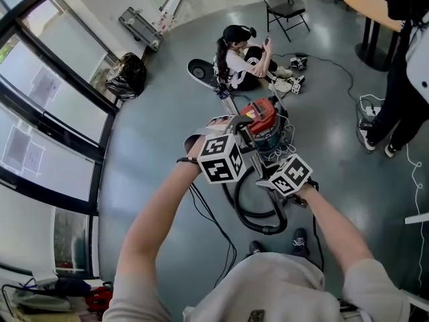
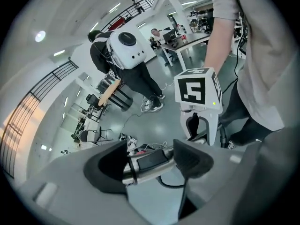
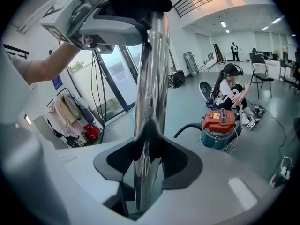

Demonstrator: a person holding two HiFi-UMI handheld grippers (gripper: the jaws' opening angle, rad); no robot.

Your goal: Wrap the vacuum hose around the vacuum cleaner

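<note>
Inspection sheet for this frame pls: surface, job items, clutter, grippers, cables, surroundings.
Surface: grey glossy floor.
Job's things: red-topped vacuum cleaner standing on the floor; black hose looped loose on the floor, not wrapped.
Clutter: black bag by the windows.
Grippers: left gripper and right gripper both shut on the metal tube.
Cables: black cable across the floor; white cable at right.
Surroundings: seated person behind the vacuum cleaner, standing person at right, folding chair.
</note>
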